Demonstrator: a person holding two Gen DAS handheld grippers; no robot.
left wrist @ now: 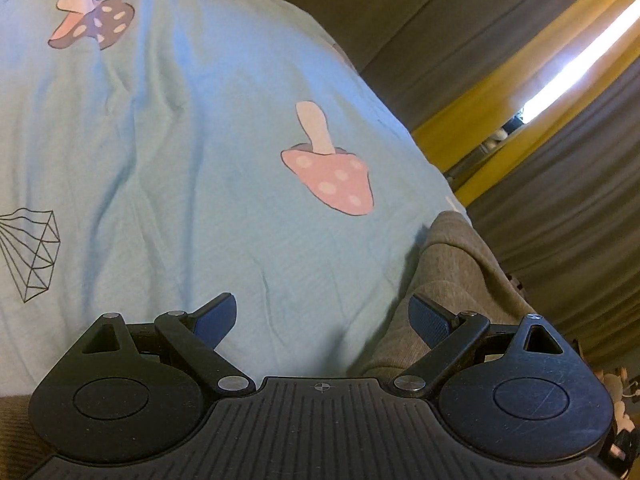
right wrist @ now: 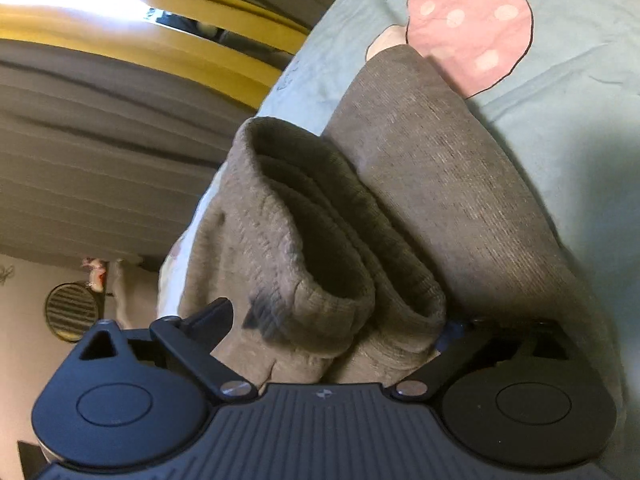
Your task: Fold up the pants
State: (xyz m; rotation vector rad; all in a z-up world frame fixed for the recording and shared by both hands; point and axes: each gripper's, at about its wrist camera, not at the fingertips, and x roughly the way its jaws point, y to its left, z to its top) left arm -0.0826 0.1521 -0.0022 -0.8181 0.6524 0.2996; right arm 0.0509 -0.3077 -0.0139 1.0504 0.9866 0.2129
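Over light-blue mushroom-print bedsheet (left wrist: 168, 152), left gripper (left wrist: 324, 320) angled downward, blue-padded fingers (left wrist: 214, 320) spread wide, nothing between them; one pad above sheet, other above edge of grey-brown ribbed knit pants (left wrist: 452, 276). Right gripper (right wrist: 340, 322) also tilted down, jaws at full spread, straddling bunched cuff end of pants (right wrist: 320, 240) lying on sheet near bed edge; fabric sits between fingers, pads not pressing it. Grey and yellow curtains (right wrist: 100, 120) beyond.

You have grey curtains (left wrist: 560, 240) with yellow bands (right wrist: 132, 46) (daylight through the gap (left wrist: 580, 64)) beside the mushroom-print sheet (left wrist: 200, 140).
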